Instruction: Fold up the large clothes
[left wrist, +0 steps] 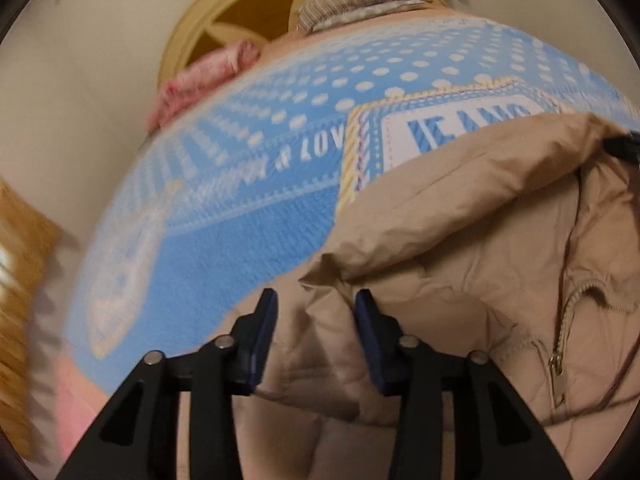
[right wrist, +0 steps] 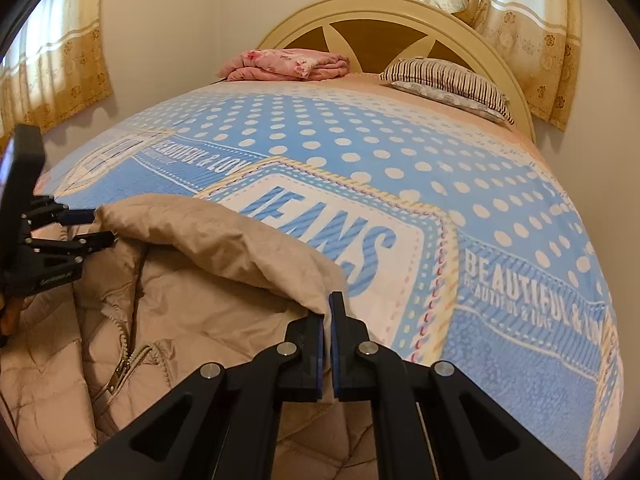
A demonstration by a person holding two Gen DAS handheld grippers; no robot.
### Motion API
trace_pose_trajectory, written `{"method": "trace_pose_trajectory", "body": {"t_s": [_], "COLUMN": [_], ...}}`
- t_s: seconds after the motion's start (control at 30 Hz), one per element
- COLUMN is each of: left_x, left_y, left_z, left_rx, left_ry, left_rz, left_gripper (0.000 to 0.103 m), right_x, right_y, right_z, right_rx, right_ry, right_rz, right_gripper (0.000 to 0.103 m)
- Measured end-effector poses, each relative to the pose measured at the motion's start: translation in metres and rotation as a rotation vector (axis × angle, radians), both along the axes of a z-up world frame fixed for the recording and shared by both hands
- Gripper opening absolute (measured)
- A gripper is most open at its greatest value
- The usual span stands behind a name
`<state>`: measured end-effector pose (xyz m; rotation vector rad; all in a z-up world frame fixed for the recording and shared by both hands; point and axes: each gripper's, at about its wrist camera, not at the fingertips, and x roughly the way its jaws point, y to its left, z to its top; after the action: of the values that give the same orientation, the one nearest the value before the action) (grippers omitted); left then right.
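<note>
A beige quilted jacket (right wrist: 192,264) is spread on the near part of a bed covered by a blue dotted blanket (right wrist: 360,152), lying from about six to nine o'clock in the right wrist view, with its zipper (right wrist: 120,372) open at roughly eight o'clock. The right gripper (right wrist: 327,344) is seen with its jaws drawn together on the edge of a folded-over beige panel, so that edge is judged to be pinched and held. The left gripper (left wrist: 316,320) is set with its jaws partly apart astride a ridge of jacket fabric at six o'clock in its own view; whether the pads press on the cloth cannot be told, though fabric does lie between them. In the right wrist view the same left gripper (right wrist: 105,227) appears at nine o'clock, by the far corner of the turned panel. The step in hand is judged to be the folding of one side or sleeve of the jacket inward across its body. For the next move, a firm hold by the left gripper would be called for, after which both held corners should be carried together toward the zipper line and laid flat without bunching. A pink folded cloth (right wrist: 288,64) and a striped pillow (right wrist: 448,84) are left well apart near the headboard (right wrist: 400,12) at twelve o'clock.
</note>
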<state>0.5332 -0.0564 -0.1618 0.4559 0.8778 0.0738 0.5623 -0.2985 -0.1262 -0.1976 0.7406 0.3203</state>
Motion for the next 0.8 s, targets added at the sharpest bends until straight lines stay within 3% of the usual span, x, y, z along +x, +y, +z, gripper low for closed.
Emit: {"method": "trace_pose_trajectory", "body": {"t_s": [0.03, 0.07, 0.23, 0.3, 0.43, 0.57, 0.7, 0.8], "left_x": [-0.006, -0.015, -0.038, -0.026, 0.025, 0.056, 0.046, 0.041], "left_y": [0.0, 0.0, 0.001, -0.005, -0.016, -0.016, -0.033, -0.031], "left_z": [0.01, 0.02, 0.074, 0.081, 0.066, 0.033, -0.015, -0.03], "left_rx": [-0.025, -0.054, -0.149, -0.135, -0.137, -0.279, -0.207, -0.197], "left_ry": [-0.02, -0.046, -0.238, -0.282, -0.274, -0.143, 0.006, 0.015], "left_rz": [-0.025, -0.057, -0.149, -0.142, -0.086, -0.074, -0.081, -0.068], "left_gripper": [0.077, 0.086, 0.101, 0.103, 0.103, 0.103, 0.1, 0.101], "right_x": [-0.001, -0.003, -0.01, -0.012, -0.019, -0.025, -0.025, -0.03], "right_y": [0.0, 0.0, 0.0, 0.001, 0.003, 0.0, -0.003, 0.007], "right_z": [-0.001, -0.001, -0.004, -0.006, -0.008, -0.014, -0.019, -0.02], "right_rx": [0.003, 0.005, -0.028, -0.039, -0.054, -0.068, -0.075, -0.107], "right_ry": [0.001, 0.0, -0.018, -0.023, -0.032, -0.027, -0.017, -0.013], "right_rz": [0.004, 0.008, 0.034, 0.04, 0.045, 0.04, 0.037, 0.06], "right_gripper": [0.001, 0.001, 0.001, 0.001, 0.001, 0.001, 0.001, 0.001]}}
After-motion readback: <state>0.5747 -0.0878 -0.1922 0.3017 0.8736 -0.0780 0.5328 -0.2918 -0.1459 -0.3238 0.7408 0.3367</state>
